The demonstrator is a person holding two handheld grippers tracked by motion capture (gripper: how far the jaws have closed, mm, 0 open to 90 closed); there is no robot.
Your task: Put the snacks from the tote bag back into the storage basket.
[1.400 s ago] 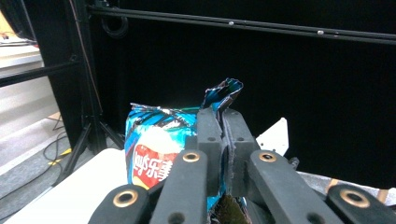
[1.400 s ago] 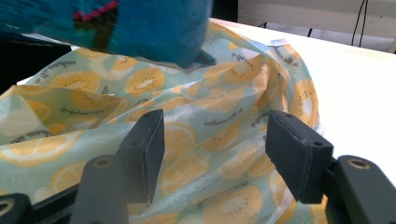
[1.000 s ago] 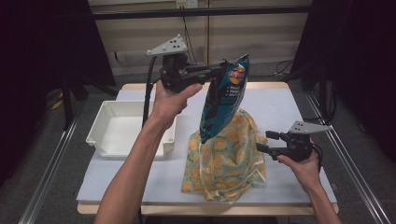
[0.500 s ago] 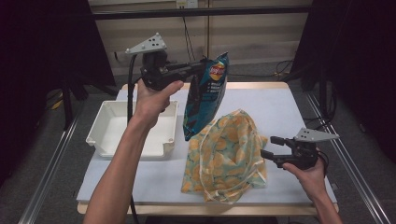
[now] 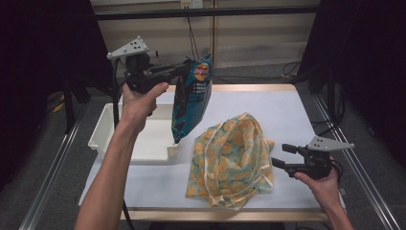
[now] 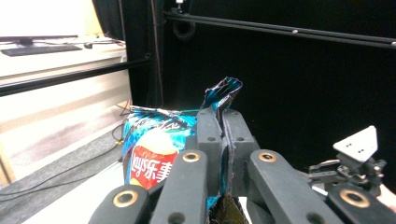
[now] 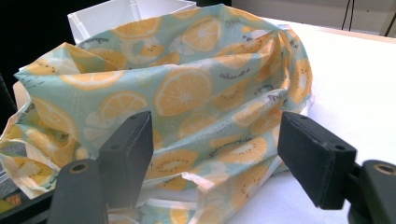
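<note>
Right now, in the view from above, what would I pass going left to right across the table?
White tray → left gripper → chip bag hanging from it → fruit-print cloth bag → right gripper.

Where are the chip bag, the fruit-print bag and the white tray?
chip bag [image 5: 191, 103], high view, middle of its blue front.
fruit-print bag [image 5: 232, 158], high view, middle of the cloth.
white tray [image 5: 98, 136], high view, its left wall.

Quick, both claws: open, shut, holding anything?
Left claw: shut on the blue foil crisp bag.
Right claw: open, holding nothing.
</note>
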